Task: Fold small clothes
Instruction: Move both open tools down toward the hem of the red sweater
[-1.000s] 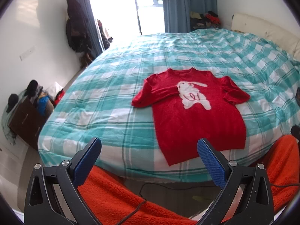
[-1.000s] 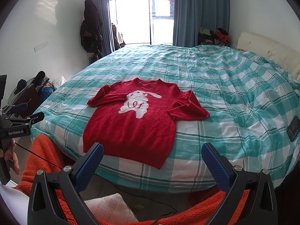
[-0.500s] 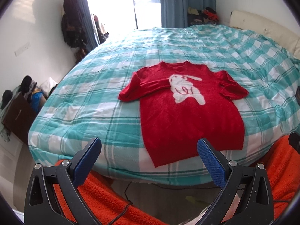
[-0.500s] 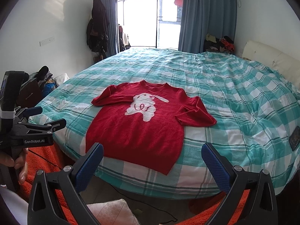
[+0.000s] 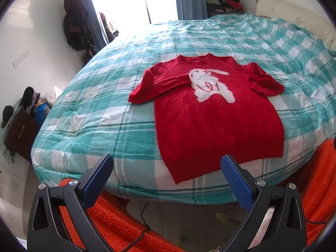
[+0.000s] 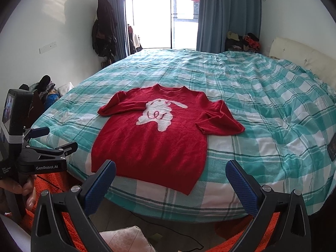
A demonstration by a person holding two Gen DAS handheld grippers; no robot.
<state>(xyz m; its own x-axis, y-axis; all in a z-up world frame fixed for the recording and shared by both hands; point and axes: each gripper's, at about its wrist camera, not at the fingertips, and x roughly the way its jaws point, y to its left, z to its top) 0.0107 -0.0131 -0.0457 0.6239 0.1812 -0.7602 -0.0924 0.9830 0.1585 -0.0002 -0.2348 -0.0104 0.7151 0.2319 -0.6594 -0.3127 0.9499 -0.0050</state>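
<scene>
A small red sweater (image 5: pixel 212 121) (image 6: pixel 155 140) with a white rabbit on its chest lies flat, front up, near the foot of the bed, hem toward me. Both sleeves are bent in over the body's sides. My left gripper (image 5: pixel 167 166) stands open just short of the hem's left corner, nothing between its blue pads. My right gripper (image 6: pixel 171 173) is also open, hovering before the hem's right half, touching nothing. In the right wrist view the left gripper (image 6: pixel 52 138) shows at the left edge, held by a hand (image 6: pixel 23 191).
The bed (image 6: pixel 262 109) wears a teal and white checked cover. Orange fleece clothing (image 5: pixel 117 222) fills the space below the bed edge. A dark device (image 6: pixel 332 147) lies on the cover at right. A cluttered brown stand (image 5: pixel 19 130) sits left, window and curtains behind.
Both grippers have moved forward toward the bed, so the sweater looks larger and nearer. The left gripper has come further into the right wrist view. The sweater has not moved.
</scene>
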